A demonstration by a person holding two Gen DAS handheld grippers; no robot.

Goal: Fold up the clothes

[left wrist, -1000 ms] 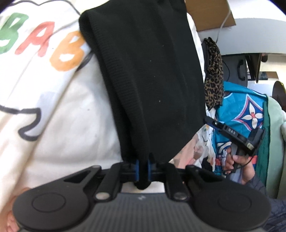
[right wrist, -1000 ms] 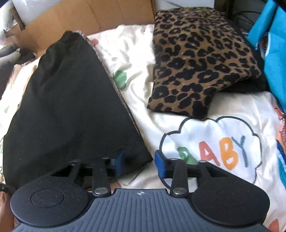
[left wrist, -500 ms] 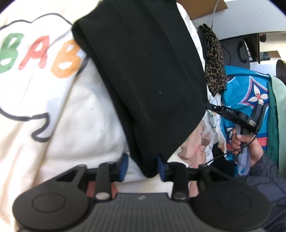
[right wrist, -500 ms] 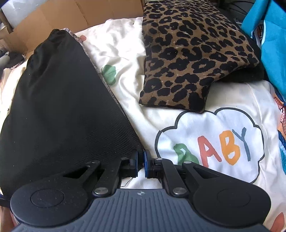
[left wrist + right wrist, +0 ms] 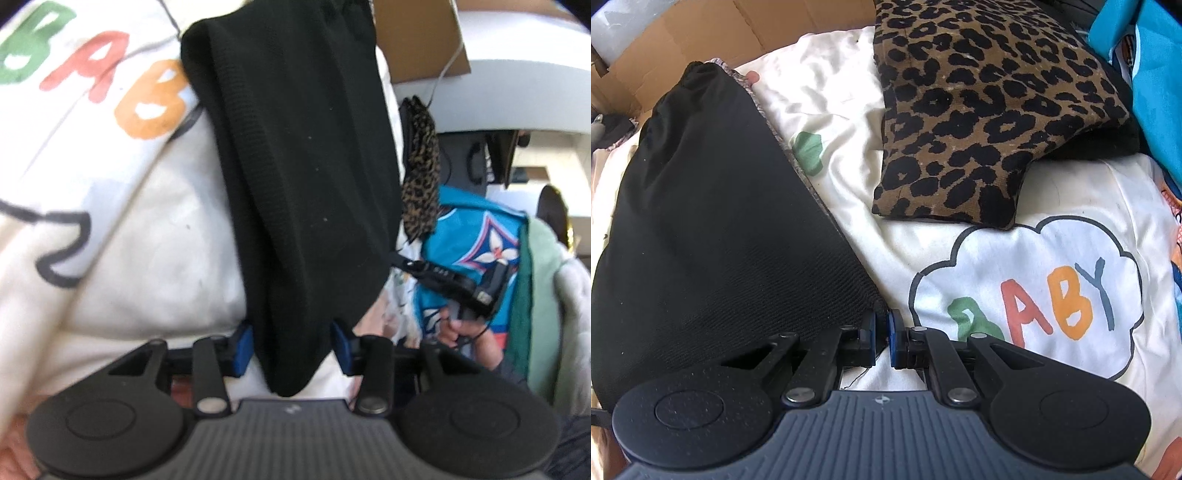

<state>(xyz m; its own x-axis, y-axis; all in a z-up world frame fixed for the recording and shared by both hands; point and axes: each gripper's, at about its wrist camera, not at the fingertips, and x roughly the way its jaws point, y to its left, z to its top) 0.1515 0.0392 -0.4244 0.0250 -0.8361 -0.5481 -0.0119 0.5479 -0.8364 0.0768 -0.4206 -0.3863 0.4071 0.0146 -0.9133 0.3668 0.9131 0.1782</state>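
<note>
Right wrist | black knit garment (image 5: 713,229) folded flat, ribbed | corner pinched

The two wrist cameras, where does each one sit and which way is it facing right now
Left wrist: on the left gripper, looking along the black garment lying between its opening jaws; the person's other hand shows.
Right wrist: on the right gripper, angled down at the bed, shut on the garment's corner; no hand visible.
Shared: black garment, leopard-print cloth, BABY blanket.

Black garment (image 5: 306,177) between opening tool (image 5: 291,347) jaws
</note>
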